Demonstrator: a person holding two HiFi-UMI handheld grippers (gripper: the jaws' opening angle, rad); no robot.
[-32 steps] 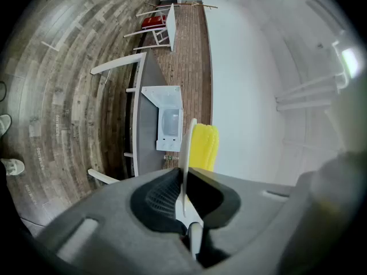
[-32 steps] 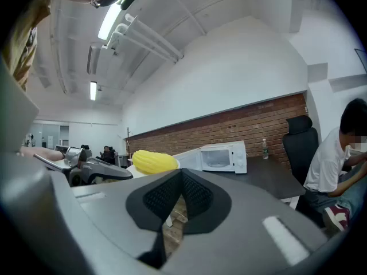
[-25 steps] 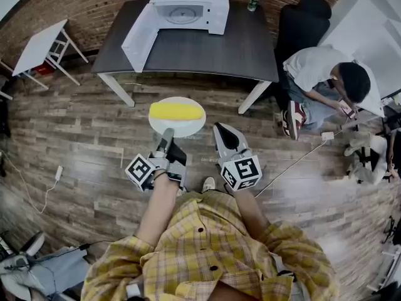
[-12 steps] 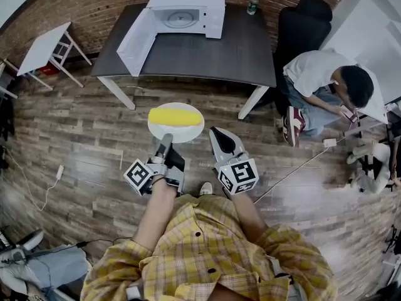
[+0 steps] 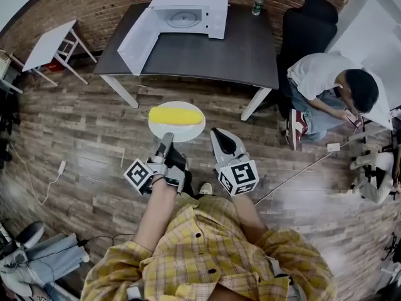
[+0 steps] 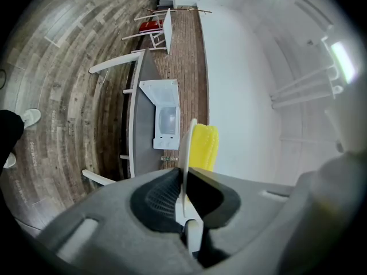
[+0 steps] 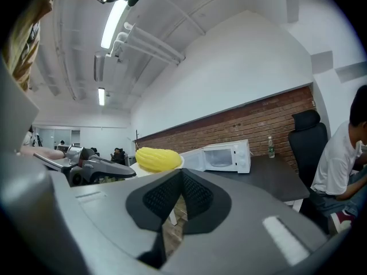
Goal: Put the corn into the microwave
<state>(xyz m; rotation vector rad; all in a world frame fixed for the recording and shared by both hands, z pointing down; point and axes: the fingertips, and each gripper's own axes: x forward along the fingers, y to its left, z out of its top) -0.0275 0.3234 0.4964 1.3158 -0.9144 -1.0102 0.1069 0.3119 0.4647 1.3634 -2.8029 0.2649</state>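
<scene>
A yellow corn cob (image 5: 176, 115) lies on a round white plate (image 5: 164, 130), carried in the air over the wood floor. My left gripper (image 5: 166, 140) is shut on the plate's near rim. In the left gripper view the plate (image 6: 188, 148) stands edge-on between the jaws, with the corn (image 6: 204, 146) beyond. My right gripper (image 5: 219, 137) hovers beside the plate on its right, shut and holding nothing. The white microwave (image 5: 188, 11) stands on the dark table (image 5: 213, 52) ahead, its door (image 5: 139, 37) swung wide open. The right gripper view shows the corn (image 7: 157, 159) and the microwave (image 7: 226, 155).
A bottle (image 5: 259, 2) stands on the table right of the microwave. A black chair (image 5: 307, 24) and a seated person (image 5: 332, 80) are at the table's right end. A small white table (image 5: 50, 46) stands at the left. Cables trail across the floor.
Both grippers and the plate with the corn have edged a little forward towards the table. The left gripper's hold on the plate is the same.
</scene>
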